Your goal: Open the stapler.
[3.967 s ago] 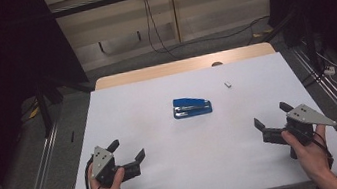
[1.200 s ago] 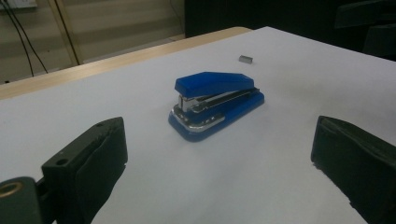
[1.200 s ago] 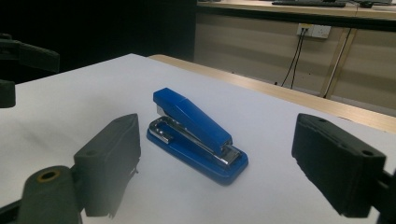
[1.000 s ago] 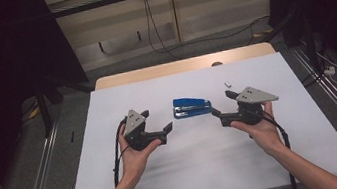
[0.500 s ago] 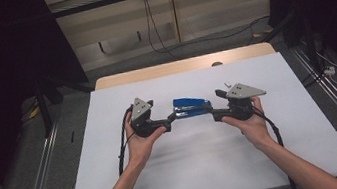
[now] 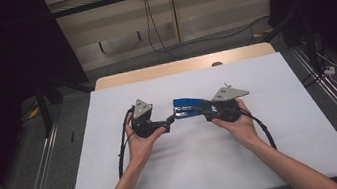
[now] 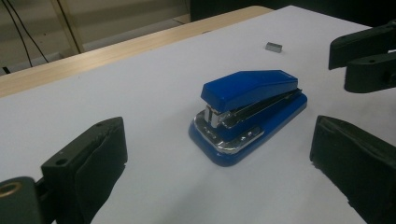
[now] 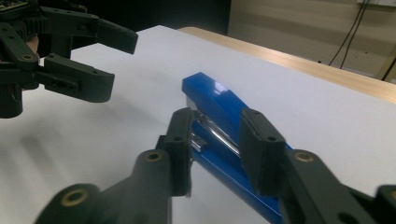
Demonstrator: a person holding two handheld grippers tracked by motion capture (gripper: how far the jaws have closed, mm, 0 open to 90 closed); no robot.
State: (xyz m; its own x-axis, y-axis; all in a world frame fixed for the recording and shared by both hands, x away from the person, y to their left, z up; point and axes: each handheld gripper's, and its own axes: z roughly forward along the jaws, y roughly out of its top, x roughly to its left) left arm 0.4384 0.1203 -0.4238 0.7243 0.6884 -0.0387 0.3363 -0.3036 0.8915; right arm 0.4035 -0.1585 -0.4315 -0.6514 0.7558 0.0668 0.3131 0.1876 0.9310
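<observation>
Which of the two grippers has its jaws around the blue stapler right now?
The right gripper: its jaws, just closing, flank the stapler at its rear end. The left gripper stands wide open, short of the stapler's front.

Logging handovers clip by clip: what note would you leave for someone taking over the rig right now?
Right gripper: its fingers have just been closing and now pinch the rear end of the blue stapler.
Left gripper: open, facing the stapler's front end, not touching it.
Stapler lies flat on the white table; a small metal piece lies beyond it.
Done: both grippers brought in, right grip made.
Left: left grip; stapler not lifted.
</observation>
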